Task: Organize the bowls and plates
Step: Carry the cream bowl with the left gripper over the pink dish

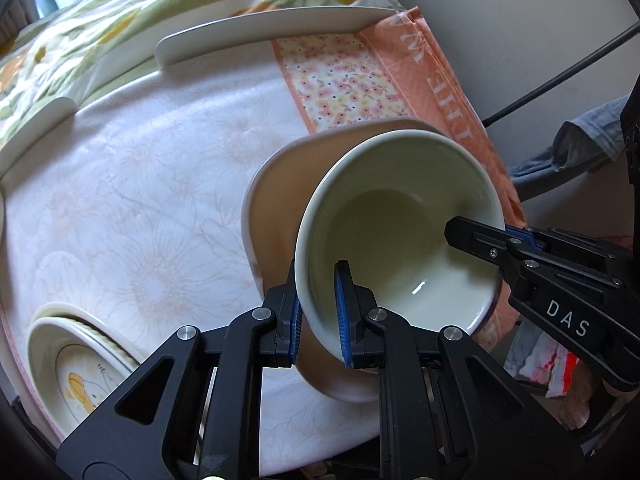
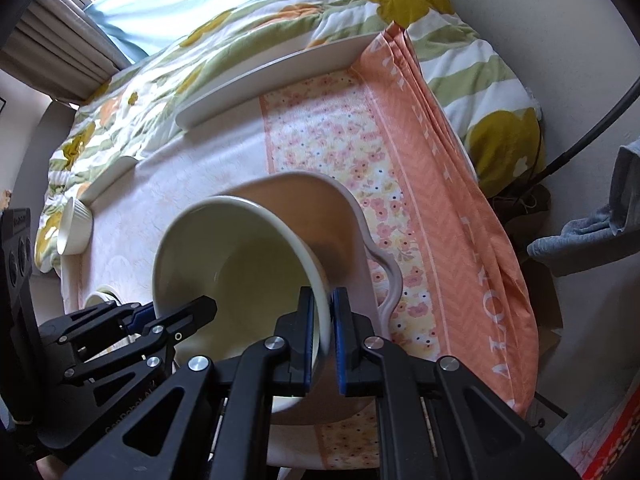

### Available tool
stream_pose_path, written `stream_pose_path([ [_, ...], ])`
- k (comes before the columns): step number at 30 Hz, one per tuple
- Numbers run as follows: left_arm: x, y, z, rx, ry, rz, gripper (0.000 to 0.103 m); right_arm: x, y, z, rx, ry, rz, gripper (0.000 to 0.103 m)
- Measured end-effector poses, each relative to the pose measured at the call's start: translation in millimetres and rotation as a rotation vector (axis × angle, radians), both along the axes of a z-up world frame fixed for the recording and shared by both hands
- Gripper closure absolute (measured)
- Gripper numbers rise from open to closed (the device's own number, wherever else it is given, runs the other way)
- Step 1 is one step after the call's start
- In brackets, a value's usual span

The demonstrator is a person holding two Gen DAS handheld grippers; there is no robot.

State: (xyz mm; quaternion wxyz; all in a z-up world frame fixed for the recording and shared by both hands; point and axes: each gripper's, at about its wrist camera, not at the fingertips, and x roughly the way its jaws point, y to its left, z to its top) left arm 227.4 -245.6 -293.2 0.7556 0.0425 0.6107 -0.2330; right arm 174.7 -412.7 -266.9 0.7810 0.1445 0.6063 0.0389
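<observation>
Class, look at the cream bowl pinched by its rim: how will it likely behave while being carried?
The cream bowl looks glazed, so probably slippery between the left claw and right claw. It looks ceramic, so likely rigid, fairly heavy and breakable if dropped.

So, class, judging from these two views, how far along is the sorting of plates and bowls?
Done: little shows, though a printed plate sits stacked on another. In hand: both the left gripper and right gripper clamp the cream bowl over the pink dish. Left: the white platter and ribbed ramekin lie apart.

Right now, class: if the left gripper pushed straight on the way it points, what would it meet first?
Probably the pink dish lying directly under the cream bowl that the left gripper grips by the rim; depth is uncertain.
</observation>
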Motion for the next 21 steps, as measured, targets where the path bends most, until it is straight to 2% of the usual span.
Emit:
stream_pose_path([
  [3,0.1,-4.1,-2.5,0.048,-0.011,-0.009,0.09,0.0,-3.8,-2.6,0.016,0.003,-0.003,0.094],
  [12,-4.5,-8.8,-2.4,0.089,-0.058,-0.028,0.09,-1.7,-9.3,-4.4,0.029,0.0,-0.014,0.094],
  [21,-4.5,-9.1,13.3,0.091,-0.121,-0.032,0.09,-5.6,-14.2,0.9,0.049,-0.025,-0.028,0.094],
])
